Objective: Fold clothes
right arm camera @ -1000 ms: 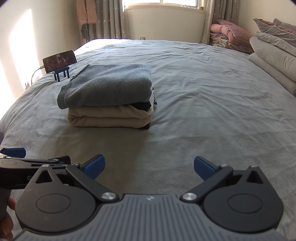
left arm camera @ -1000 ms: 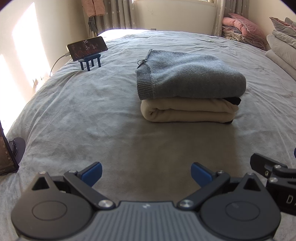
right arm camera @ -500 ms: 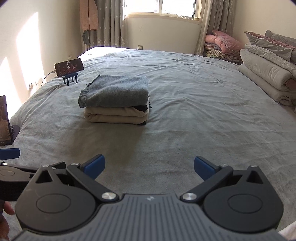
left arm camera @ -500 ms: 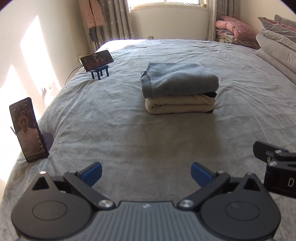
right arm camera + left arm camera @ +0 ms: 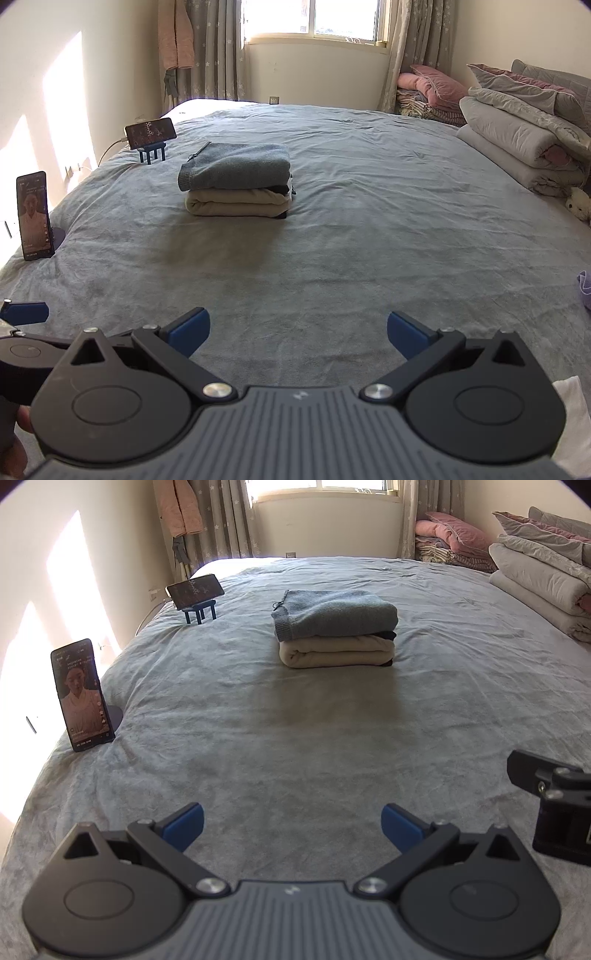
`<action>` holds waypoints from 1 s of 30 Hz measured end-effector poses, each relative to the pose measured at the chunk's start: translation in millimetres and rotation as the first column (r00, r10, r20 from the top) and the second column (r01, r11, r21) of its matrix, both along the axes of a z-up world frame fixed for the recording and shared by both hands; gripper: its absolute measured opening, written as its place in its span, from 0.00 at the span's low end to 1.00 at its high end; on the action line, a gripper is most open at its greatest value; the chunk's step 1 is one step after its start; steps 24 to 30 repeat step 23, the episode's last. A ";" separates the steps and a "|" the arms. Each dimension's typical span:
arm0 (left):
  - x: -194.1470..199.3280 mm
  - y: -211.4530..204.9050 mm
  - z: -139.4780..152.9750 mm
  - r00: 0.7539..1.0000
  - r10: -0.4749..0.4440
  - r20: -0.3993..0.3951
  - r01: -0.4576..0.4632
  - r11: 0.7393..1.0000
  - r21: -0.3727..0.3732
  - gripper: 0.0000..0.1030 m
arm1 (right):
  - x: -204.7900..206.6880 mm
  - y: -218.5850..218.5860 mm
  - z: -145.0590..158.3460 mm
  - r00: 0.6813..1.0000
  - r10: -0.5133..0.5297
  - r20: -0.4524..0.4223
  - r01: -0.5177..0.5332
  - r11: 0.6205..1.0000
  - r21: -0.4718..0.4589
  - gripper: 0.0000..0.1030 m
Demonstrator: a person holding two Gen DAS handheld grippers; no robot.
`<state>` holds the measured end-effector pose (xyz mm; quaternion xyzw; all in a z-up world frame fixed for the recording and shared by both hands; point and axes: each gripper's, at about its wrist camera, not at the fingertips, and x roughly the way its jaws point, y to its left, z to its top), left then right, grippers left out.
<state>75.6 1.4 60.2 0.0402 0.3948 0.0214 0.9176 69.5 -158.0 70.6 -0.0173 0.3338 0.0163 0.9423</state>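
Note:
A folded grey-blue sweater (image 5: 334,613) (image 5: 236,164) lies on top of a folded cream garment (image 5: 336,653) (image 5: 236,205), with a dark piece showing between them at the right end. The stack rests mid-bed on the grey bedspread (image 5: 295,731) (image 5: 351,229). My left gripper (image 5: 291,825) is open and holds nothing, well back from the stack near the bed's front. My right gripper (image 5: 297,330) is open too, also far short of the stack. Its black body (image 5: 554,805) shows at the right edge of the left wrist view.
An upright phone (image 5: 81,696) (image 5: 33,214) stands on a stand at the bed's left edge. Another phone (image 5: 194,590) (image 5: 149,131) rests on a small blue stool further back. Rolled quilts and pillows (image 5: 524,129) pile up on the right. A purple cloth (image 5: 583,288) and a white cloth (image 5: 570,417) lie at the right.
Both grippers have pulled back and up from the stack, which now looks smaller and farther away. The upright phone at the left has come into view. Both stay open.

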 end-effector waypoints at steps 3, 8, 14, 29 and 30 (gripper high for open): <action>-10.9 0.3 -3.6 1.000 -0.002 0.000 0.002 1.000 -0.003 0.99 | -11.1 0.7 -3.9 1.000 0.003 -0.001 -0.003 1.000 0.001 1.00; -20.9 3.4 -11.5 1.000 -0.002 -0.006 0.002 1.000 -0.010 0.99 | -21.4 2.3 -12.2 1.000 0.011 -0.012 -0.011 1.000 0.011 1.00; -23.2 8.9 -20.0 1.000 0.005 -0.019 -0.006 1.000 -0.013 0.99 | -26.7 6.2 -19.9 0.999 0.028 -0.027 -0.028 1.000 0.014 1.00; -20.6 11.6 -27.9 0.999 0.011 -0.031 -0.012 1.000 -0.021 0.99 | -25.3 3.5 -26.7 0.999 0.020 -0.036 -0.019 1.000 0.013 1.00; -20.6 11.6 -27.9 0.999 0.011 -0.031 -0.012 1.000 -0.021 0.99 | -25.3 3.5 -26.7 0.999 0.020 -0.036 -0.019 1.000 0.013 1.00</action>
